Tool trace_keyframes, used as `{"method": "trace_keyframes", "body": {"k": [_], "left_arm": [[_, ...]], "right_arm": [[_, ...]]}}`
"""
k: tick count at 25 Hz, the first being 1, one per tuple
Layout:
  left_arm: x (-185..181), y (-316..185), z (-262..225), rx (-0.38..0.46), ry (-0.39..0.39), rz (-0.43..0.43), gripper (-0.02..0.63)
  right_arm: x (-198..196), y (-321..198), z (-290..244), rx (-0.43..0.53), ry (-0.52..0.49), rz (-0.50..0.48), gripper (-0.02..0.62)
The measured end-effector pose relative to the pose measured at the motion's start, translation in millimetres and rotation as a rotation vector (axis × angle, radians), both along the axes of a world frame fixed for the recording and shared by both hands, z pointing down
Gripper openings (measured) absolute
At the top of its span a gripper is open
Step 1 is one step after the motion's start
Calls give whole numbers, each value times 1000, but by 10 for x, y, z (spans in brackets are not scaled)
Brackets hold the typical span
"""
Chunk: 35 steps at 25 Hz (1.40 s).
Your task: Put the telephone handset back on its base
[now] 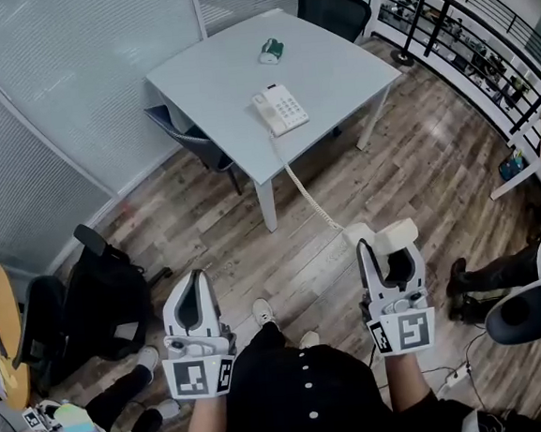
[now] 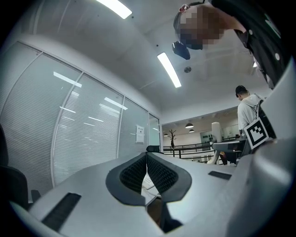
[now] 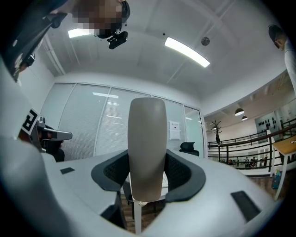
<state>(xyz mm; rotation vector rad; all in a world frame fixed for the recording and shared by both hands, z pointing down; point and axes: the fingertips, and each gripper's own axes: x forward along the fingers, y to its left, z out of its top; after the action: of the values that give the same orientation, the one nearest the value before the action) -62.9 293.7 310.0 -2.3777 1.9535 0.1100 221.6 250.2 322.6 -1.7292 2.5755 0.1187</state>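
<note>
The white telephone base (image 1: 280,109) lies on a pale table (image 1: 333,73) some way ahead of me. Its coiled cord (image 1: 306,193) runs down off the table edge to the cream handset (image 1: 394,234). My right gripper (image 1: 387,250) is shut on that handset, which stands upright between the dark pads (image 3: 178,171) in the right gripper view, handset (image 3: 147,148) filling the middle. My left gripper (image 1: 194,283) is held level beside it, low on the left, its jaws together with nothing between them; the left gripper view shows the pads (image 2: 132,173) nearly touching.
A small green object (image 1: 272,50) sits at the table's far side. A black office chair (image 1: 332,3) stands behind the table, a blue chair (image 1: 188,133) tucked at its left. A black bag (image 1: 99,301) lies at left, a person's legs (image 1: 502,275) at right, a railing (image 1: 462,43) beyond.
</note>
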Motion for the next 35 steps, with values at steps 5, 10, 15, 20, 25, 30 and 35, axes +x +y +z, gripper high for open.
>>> {"method": "trace_keyframes", "body": {"k": [5,10,15,20,25,30,35], "left_arm": [[-51,-227,25,-9,14,6,15],[-95,-421,28,-5,23,22,15],[-120,-595,28,1,24,39,15],[-206,-792,-18,10,24,45,15],[-299,-954,-53,25,30,55,15],[-417,-1081,-27,28,36,61,15],[-504,-1220,-19,28,40,75,15]], "right_arm": [[-55,-176,-19,2,8,5,236],[-95,-332,-35,1,20,18,236],[-123,-477,-39,5,26,31,236],[-224,-633,-98,16,18,38,236],[-362,-769,-135,26,26,34,236],[-463,-868,-147,34,29,45,236],[-529,-966,-174,40,33,63,236]]}}
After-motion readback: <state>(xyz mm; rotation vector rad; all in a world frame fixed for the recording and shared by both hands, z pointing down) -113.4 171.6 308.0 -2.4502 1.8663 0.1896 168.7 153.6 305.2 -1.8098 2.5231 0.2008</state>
